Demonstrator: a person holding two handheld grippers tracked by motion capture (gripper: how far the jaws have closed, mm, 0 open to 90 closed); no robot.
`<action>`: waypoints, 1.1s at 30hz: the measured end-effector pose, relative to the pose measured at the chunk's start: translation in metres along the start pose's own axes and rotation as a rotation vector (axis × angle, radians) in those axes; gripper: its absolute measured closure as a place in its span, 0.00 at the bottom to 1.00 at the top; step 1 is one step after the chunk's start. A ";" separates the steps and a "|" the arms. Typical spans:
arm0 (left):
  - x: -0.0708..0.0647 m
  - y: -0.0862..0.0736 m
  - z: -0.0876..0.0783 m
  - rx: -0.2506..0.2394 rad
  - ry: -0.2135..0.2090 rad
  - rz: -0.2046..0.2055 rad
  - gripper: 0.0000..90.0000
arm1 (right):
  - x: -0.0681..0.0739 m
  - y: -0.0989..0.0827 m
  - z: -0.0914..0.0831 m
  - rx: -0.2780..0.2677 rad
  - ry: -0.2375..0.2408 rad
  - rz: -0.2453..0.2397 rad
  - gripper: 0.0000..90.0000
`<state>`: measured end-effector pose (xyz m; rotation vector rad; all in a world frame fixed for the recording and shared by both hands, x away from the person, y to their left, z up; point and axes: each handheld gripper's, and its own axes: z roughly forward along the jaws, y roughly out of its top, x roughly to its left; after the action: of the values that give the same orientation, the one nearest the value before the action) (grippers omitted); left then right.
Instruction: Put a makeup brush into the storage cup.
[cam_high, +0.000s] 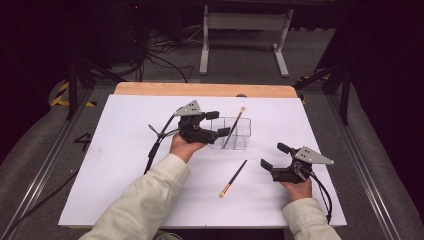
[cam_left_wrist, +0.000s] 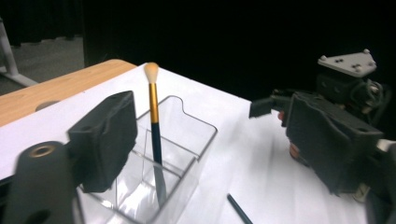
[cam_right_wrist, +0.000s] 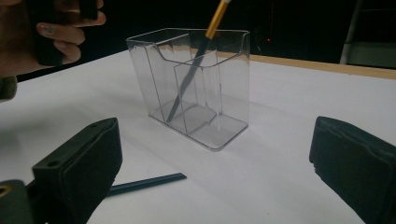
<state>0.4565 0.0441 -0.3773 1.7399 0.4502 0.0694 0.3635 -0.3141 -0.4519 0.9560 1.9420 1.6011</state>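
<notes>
Nearest the person, at about five o'clock on the white sheet (cam_high: 125, 165), the right gripper (cam_high: 272, 156) rests in a hand with its jaws spread wide and nothing between them; in the right gripper view its two black pads stand far apart with bare sheet between. Just to its nine o'clock a second brush (cam_high: 233, 178) lies flat on the sheet, dark handle pointing to one o'clock, pale tip toward seven. Farther in, near the middle of the sheet, the left gripper (cam_high: 219, 123) is held level in the person's left hand (cam_high: 184, 146), sleeve pale yellow, its jaws parted wide and gripping nothing; the tips sit just beside the left wall of the clear organiser (cam_high: 242, 135). That clear organiser stands upright with inner partitions, and a makeup brush (cam_high: 233, 127) leans inside it, gold ferrule and pale bristles rising out of the top toward one o'clock, apart from both grippers. Beyond the sheet, at twelve o'clock, a strip of wooden tabletop (cam_high: 205, 90) shows along the far edge. Past that the room is dark: a grey floor, loose black cables (cam_high: 165, 57), a white metal frame (cam_high: 245, 37) on two legs, and yellow-and-black tape (cam_high: 62, 95) at ten o'clock. No brand, label or legible writing can be made out anywhere.
</notes>
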 end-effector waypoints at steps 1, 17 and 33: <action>-0.002 0.000 -0.004 -0.001 0.002 0.004 0.15 | 0.000 0.000 0.000 -0.003 0.000 0.000 0.04; -0.021 -0.010 -0.060 0.049 0.014 0.048 0.05 | 0.005 0.006 -0.009 -0.017 0.026 -0.003 0.03; -0.027 -0.036 -0.111 0.083 0.123 0.091 0.05 | 0.007 0.032 -0.026 0.010 0.055 -0.032 0.00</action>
<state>0.3903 0.1435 -0.3811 1.8441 0.4692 0.2260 0.3479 -0.3234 -0.4143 0.8893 1.9932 1.6171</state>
